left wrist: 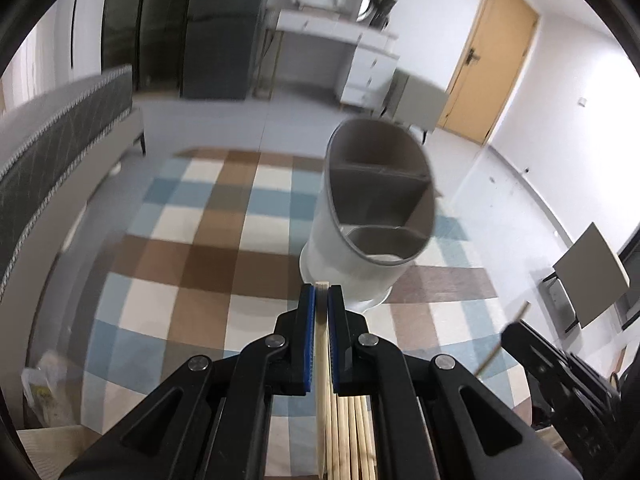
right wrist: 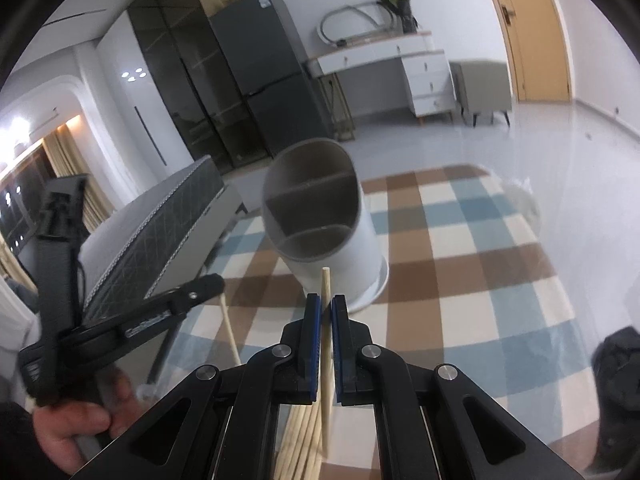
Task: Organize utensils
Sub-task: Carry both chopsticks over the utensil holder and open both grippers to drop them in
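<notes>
Left gripper (left wrist: 321,292) had its blue pads pinched tight on a single wooden chopstick (left wrist: 320,360), which ran straight up between the jaws, its squared tip just clearing the fingertips. Below the jaws, more loose chopsticks (left wrist: 354,436) lay bundled side by side on the glass tabletop (left wrist: 120,280). Right gripper (right wrist: 326,304) was likewise clamped on one chopstick of its own (right wrist: 326,340), this one poking well past the fingertips and leaning slightly left; another bundle of sticks (right wrist: 300,444) lay beneath it. The white utensil holder (left wrist: 360,248) stood upright on the glass just ahead of both grippers, oval-mouthed, its grey inside split by dividers into three compartments, all apparently empty. In the right wrist view, the left gripper's body showed at lower left, gripped by a person's hand (right wrist: 76,428), with a chopstick angled down from its jaws. A checked rug (left wrist: 208,240) in blue, brown and cream showed through the glass. Behind: a grey bench (left wrist: 52,152), dark fridge (right wrist: 272,76), white desk (right wrist: 384,64), wooden door (left wrist: 488,60). Some motion blur in both views.
</notes>
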`<control>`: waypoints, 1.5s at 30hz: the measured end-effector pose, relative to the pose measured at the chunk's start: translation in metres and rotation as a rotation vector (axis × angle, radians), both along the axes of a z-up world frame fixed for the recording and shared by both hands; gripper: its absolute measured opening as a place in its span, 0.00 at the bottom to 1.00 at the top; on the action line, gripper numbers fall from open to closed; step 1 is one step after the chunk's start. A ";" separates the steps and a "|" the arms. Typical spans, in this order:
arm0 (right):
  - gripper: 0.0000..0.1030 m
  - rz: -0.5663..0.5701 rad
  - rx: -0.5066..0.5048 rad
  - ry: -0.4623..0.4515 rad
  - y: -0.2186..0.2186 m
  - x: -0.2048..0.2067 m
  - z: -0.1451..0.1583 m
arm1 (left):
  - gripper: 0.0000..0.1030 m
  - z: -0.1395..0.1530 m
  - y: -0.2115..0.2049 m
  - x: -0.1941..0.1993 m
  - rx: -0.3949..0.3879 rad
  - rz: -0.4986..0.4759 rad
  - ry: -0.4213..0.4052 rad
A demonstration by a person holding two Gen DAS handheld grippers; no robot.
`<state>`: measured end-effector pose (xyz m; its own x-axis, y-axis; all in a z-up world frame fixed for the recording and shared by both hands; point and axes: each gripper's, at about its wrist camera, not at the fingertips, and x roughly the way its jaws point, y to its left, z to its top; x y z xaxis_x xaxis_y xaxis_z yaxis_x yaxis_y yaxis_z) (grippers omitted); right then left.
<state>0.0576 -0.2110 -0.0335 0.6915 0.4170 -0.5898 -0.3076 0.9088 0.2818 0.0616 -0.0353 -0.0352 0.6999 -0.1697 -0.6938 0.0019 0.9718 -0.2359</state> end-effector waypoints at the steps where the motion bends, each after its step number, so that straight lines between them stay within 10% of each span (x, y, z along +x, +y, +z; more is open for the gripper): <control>1: 0.05 0.003 -0.008 -0.008 0.002 -0.001 0.001 | 0.02 -0.003 0.007 -0.001 0.000 -0.006 -0.003; 25: 0.04 -0.016 0.023 -0.097 -0.005 -0.030 0.031 | 0.02 0.042 0.003 -0.010 0.057 -0.087 -0.045; 45: 0.04 -0.001 0.044 -0.227 -0.015 0.040 0.120 | 0.02 0.122 -0.001 0.039 0.038 -0.165 -0.066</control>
